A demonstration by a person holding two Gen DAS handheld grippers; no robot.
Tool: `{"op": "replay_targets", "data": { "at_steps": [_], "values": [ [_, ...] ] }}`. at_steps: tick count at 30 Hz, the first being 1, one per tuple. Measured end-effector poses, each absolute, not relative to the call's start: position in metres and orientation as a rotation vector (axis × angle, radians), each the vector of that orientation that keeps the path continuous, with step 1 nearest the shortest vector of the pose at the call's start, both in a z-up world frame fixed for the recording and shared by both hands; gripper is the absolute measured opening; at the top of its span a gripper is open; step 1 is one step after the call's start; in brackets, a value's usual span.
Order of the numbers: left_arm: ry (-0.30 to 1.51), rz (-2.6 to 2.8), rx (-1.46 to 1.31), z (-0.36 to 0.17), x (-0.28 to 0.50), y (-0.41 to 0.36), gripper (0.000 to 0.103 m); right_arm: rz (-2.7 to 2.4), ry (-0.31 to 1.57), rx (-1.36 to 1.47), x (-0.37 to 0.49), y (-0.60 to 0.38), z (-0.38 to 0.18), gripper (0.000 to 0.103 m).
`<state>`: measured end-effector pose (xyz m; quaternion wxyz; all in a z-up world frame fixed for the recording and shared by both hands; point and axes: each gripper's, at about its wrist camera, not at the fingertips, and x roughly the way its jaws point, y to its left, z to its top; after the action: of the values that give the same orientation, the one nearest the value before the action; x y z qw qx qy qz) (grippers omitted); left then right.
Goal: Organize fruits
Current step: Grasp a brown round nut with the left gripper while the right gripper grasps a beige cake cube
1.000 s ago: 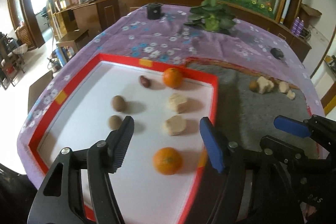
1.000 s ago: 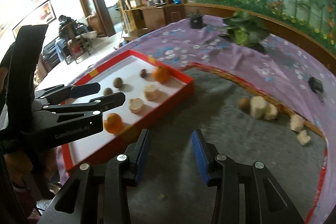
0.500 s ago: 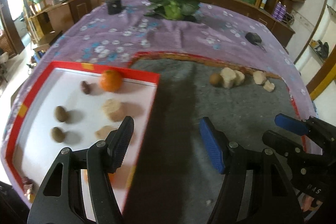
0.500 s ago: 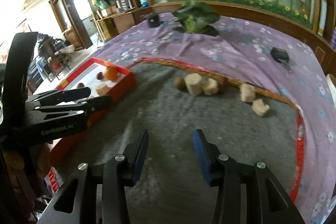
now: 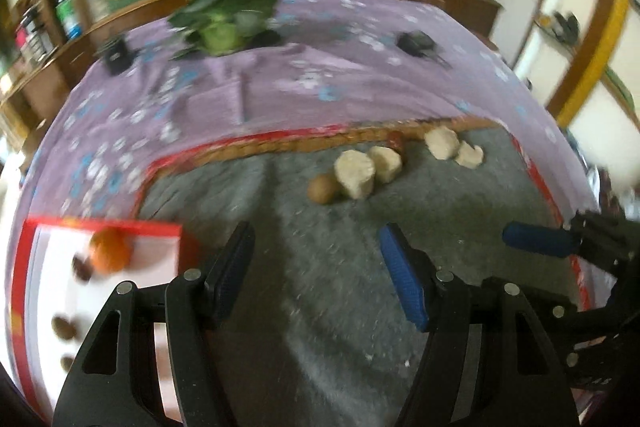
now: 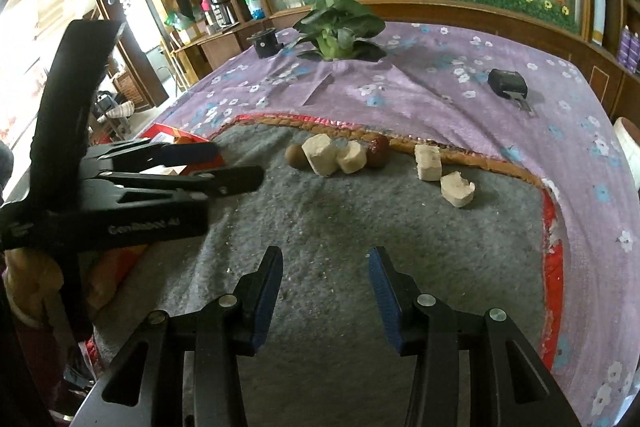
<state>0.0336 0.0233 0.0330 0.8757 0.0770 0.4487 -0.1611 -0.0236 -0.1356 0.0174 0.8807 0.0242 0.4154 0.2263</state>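
Both jaws stood apart and empty: left gripper [image 5: 316, 267] and right gripper [image 6: 326, 289] hovered over the grey mat [image 6: 340, 227], fruits [image 6: 332, 155] along its far edge.

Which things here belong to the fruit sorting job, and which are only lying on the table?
For the job:
- red tray with an orange
- brown fruit, dark red fruit and four pale chunks on the grey mat

Lying about:
- green plant
- black cup
- black key fob
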Motion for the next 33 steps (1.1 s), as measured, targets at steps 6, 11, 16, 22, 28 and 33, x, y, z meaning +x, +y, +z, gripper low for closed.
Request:
{"op": "replay_targets", "data": {
  "at_steps": [6, 11, 16, 22, 28, 33],
  "values": [
    [0.986, -0.428, 0.207, 0.017, 0.058, 0.010, 0.065, 0.471, 0.872, 0.057, -0.016, -0.141, 0.015, 0.044],
    [1.002, -0.461, 0.223, 0.011, 0.071, 0.005, 0.065, 0.466, 0.870, 0.056, -0.005, -0.144, 0.015, 0.044],
    [1.019, -0.488, 0.242, 0.004, 0.077, 0.005, 0.029, 0.474, 0.871, 0.058, 0.000, -0.144, 0.012, 0.044],
    [1.016, -0.495, 0.239, 0.005, 0.074, 0.006, 0.020, 0.488, 0.882, 0.036, 0.003, -0.136, 0.010, 0.044],
    [1.011, -0.436, 0.181, 0.019, 0.058, 0.028, 0.020, 0.525, 0.853, -0.011, 0.010, -0.122, 0.018, 0.044],
    [0.973, -0.368, 0.152, 0.031, 0.028, 0.046, 0.020, 0.535, 0.813, -0.084, 0.034, -0.099, 0.026, 0.045]
  ]
}}
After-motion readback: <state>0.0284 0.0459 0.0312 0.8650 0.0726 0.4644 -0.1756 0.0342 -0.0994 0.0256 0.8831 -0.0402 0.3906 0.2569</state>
